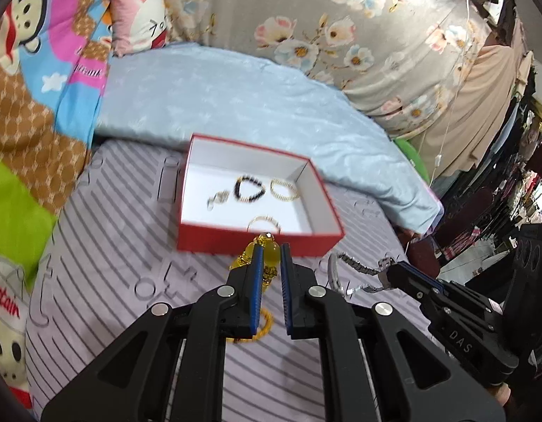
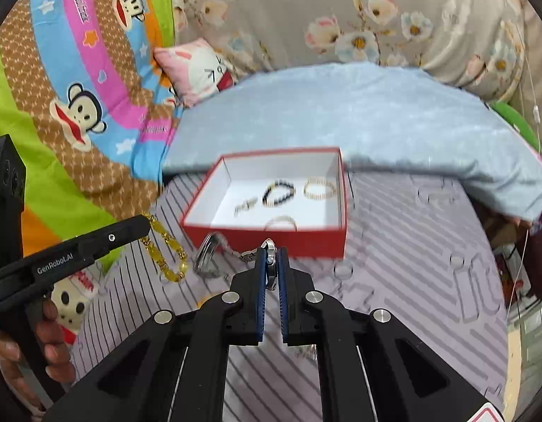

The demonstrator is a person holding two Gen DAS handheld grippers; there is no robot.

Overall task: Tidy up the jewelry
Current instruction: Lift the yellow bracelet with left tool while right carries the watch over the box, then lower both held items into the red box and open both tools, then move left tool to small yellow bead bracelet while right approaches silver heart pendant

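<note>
Left wrist view: along my fingers, close, facing red box [image 1: 257,242] from its near-left. Right wrist view: same box [image 2: 271,239], near-right. Shared: box, striped mat [image 1: 112,246].

Cardboard, beads, metal and cloth

Matt red cardboard box [image 1: 257,242], white inside; glossy translucent yellow bead bracelet [image 2: 165,249]; shiny metal watch [image 2: 209,256]; soft striped cloth sheet [image 2: 411,246]; matt black plastic grippers.

Striped bed sheet with a jewelry box

The grey-striped sheet [image 2: 411,246] carries a red box [image 2: 271,241], a folded blue blanket [image 2: 376,119] behind it, and seemingly a cartoon pillow [image 2: 200,70].
</note>
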